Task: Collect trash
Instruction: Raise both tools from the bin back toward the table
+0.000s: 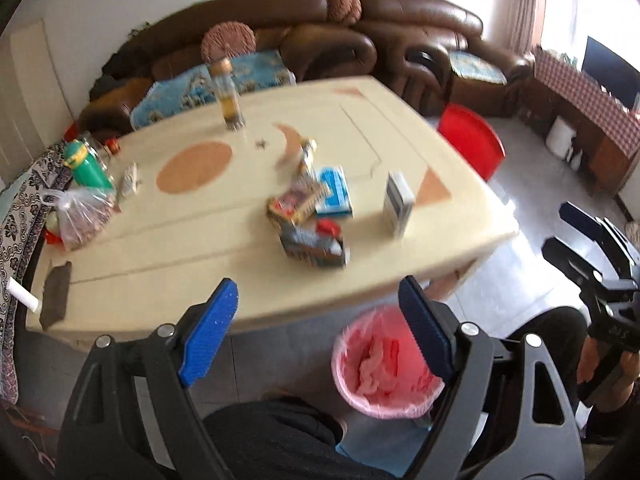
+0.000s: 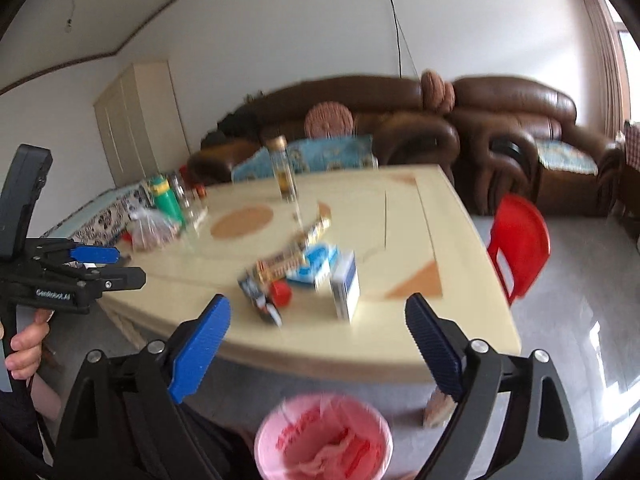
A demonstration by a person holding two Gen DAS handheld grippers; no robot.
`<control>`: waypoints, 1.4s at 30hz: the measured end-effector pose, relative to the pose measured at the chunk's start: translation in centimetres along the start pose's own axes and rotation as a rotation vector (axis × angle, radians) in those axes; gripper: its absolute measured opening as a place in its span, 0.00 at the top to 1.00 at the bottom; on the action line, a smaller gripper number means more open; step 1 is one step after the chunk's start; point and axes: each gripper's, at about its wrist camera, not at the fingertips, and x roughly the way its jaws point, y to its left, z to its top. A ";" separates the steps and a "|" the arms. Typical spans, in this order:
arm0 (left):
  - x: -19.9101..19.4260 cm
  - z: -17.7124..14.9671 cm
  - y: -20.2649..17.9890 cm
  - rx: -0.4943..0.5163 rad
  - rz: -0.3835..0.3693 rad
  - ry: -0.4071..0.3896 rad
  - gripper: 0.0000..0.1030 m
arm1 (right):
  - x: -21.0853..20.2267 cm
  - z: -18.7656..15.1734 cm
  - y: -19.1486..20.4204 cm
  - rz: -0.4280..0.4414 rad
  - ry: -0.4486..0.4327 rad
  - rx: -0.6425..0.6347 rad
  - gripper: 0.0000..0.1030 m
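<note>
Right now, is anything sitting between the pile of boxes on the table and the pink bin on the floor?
Nothing visible blocks that path. The pile of boxes lies near the table edge, and the pink bin stands open on the floor just below that edge. Both the left gripper and the right gripper are open and empty.

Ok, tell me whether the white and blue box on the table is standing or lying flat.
Standing. The white and blue box rests on its narrow end near the table edge.
</note>
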 end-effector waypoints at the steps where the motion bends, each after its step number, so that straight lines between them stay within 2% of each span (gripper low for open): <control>1: -0.4 0.6 0.3 -0.007 -0.003 -0.007 0.22 | -0.3 0.6 0.2 0.004 -0.014 -0.007 0.14; 6: -0.7 1.5 1.7 -0.074 -0.042 -0.019 0.21 | -0.5 2.3 1.1 0.009 -0.044 -0.026 0.12; 16: 2.8 3.0 3.2 -0.063 -0.019 0.021 0.21 | 1.5 2.3 0.6 0.013 -0.027 -0.005 0.12; 23: 4.2 3.6 2.8 -0.029 -0.024 0.026 0.21 | 3.4 2.3 0.4 -0.001 -0.004 -0.004 0.12; 33: 8.5 4.4 2.4 0.051 -0.004 0.082 0.21 | 7.0 2.0 -0.5 -0.005 0.052 0.013 0.12; 42: 11.9 5.6 2.5 0.113 -0.022 0.113 0.21 | 9.8 1.8 -1.3 -0.009 0.090 0.022 0.12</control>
